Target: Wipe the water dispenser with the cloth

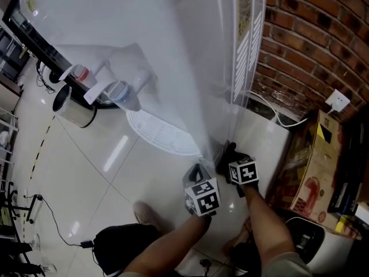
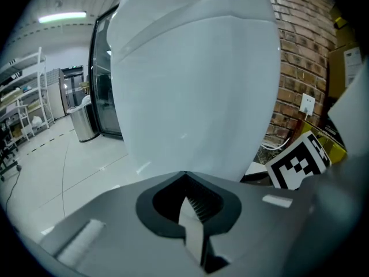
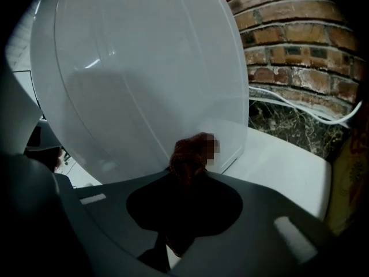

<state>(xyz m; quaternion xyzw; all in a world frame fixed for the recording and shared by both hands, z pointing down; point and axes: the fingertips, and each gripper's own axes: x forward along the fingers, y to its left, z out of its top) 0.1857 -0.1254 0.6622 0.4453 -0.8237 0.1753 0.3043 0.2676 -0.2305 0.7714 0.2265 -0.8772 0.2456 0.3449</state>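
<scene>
The tall white water dispenser (image 1: 173, 51) fills the head view, with its red tap (image 1: 81, 74) and blue tap (image 1: 118, 91) at the left. My right gripper (image 1: 226, 159) is shut on a dark reddish cloth (image 1: 228, 152) low on the dispenser's side, near its bottom corner. In the right gripper view the bunched cloth (image 3: 189, 154) sticks out between the jaws against the white panel (image 3: 144, 79). My left gripper (image 1: 198, 169) hangs just left of the right one, with its jaws together and nothing in them (image 2: 184, 178), and faces the dispenser (image 2: 196, 85).
A brick wall (image 1: 311, 51) with a socket (image 1: 337, 101) and a white cable (image 1: 277, 114) stands to the right. A cardboard box (image 1: 311, 172) leans beside a low white surface (image 1: 262, 131). A steel bin (image 1: 72, 105) stands at the left on the glossy tiled floor (image 1: 92, 172).
</scene>
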